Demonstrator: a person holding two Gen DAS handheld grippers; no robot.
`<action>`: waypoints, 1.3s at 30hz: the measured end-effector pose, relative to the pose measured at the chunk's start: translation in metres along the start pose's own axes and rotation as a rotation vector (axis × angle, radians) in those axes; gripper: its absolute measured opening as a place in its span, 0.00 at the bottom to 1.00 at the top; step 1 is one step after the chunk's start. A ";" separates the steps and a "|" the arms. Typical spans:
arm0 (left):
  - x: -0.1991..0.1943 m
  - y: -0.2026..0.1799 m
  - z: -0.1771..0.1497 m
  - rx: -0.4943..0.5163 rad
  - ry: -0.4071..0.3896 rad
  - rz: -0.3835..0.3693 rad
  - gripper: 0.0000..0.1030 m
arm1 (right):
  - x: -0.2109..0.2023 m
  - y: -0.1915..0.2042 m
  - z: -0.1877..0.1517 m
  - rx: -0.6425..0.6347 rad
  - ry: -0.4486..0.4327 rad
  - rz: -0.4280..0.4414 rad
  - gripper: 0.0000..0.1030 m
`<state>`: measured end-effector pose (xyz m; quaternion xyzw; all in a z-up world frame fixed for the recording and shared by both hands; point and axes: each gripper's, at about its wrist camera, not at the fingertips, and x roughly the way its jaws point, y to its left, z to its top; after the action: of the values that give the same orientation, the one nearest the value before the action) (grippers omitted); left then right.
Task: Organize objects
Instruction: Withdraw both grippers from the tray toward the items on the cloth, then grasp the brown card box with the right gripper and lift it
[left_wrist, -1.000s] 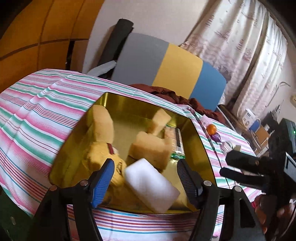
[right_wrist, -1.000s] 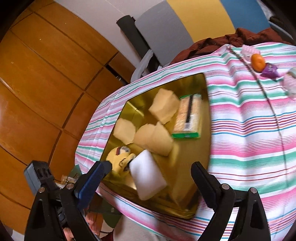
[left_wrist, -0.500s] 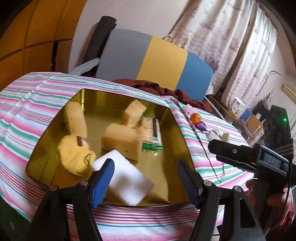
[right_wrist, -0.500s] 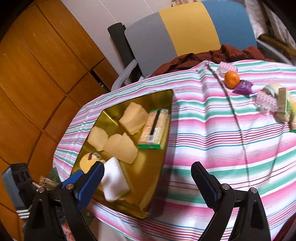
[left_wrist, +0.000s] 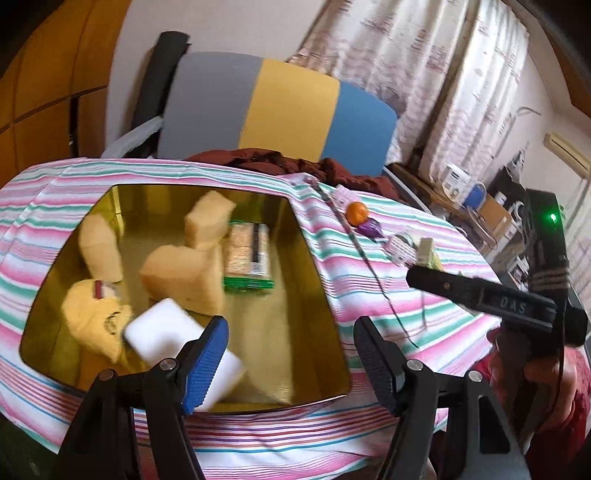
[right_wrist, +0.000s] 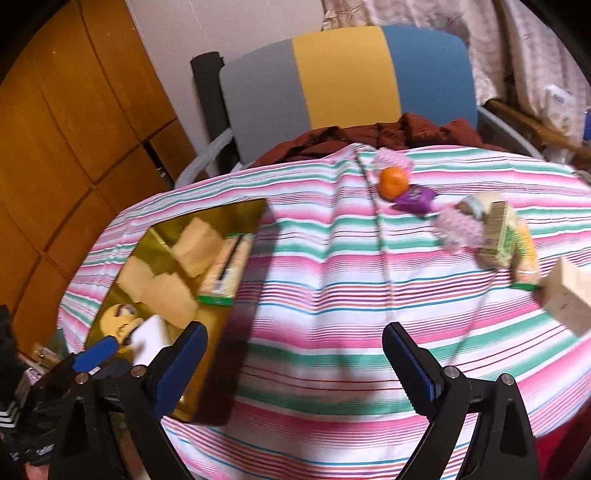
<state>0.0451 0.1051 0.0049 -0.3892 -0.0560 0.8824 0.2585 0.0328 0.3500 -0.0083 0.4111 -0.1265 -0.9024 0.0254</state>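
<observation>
A gold tin (left_wrist: 314, 280) (right_wrist: 218, 365) sits on the striped tablecloth at the left. It holds several tan sponges (left_wrist: 181, 277), a white sponge block (left_wrist: 166, 332), a yellow soft toy (left_wrist: 96, 317) and a green-edged cracker pack (left_wrist: 247, 254). My left gripper (left_wrist: 290, 365) is open and empty above the tin's near rim. My right gripper (right_wrist: 295, 365) is open and empty over bare cloth, right of the tin. An orange (right_wrist: 393, 181), a purple wrapper (right_wrist: 415, 197), pink packets (right_wrist: 460, 229) and a green box (right_wrist: 504, 230) lie at the far right.
A grey, yellow and blue chair back (left_wrist: 277, 110) with a dark red cloth (right_wrist: 388, 136) stands behind the table. A tan box (right_wrist: 569, 299) lies at the right edge. A thin cord (right_wrist: 380, 236) runs across the cloth. Wooden panels are at the left.
Both grippers have swung to the right and pulled back. The tin has slid left in both views, and the loose items at the right have come into the right wrist view.
</observation>
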 end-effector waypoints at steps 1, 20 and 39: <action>0.003 -0.006 0.000 0.014 0.008 -0.005 0.69 | -0.003 -0.007 0.001 0.005 -0.003 -0.008 0.94; 0.047 -0.110 -0.005 0.217 0.141 -0.134 0.69 | -0.038 -0.140 0.013 0.179 -0.031 -0.191 0.99; 0.068 -0.131 -0.019 0.261 0.220 -0.127 0.69 | -0.012 -0.323 0.047 0.332 0.073 -0.277 1.00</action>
<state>0.0742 0.2503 -0.0132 -0.4422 0.0632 0.8160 0.3668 0.0247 0.6738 -0.0504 0.4553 -0.2149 -0.8487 -0.1623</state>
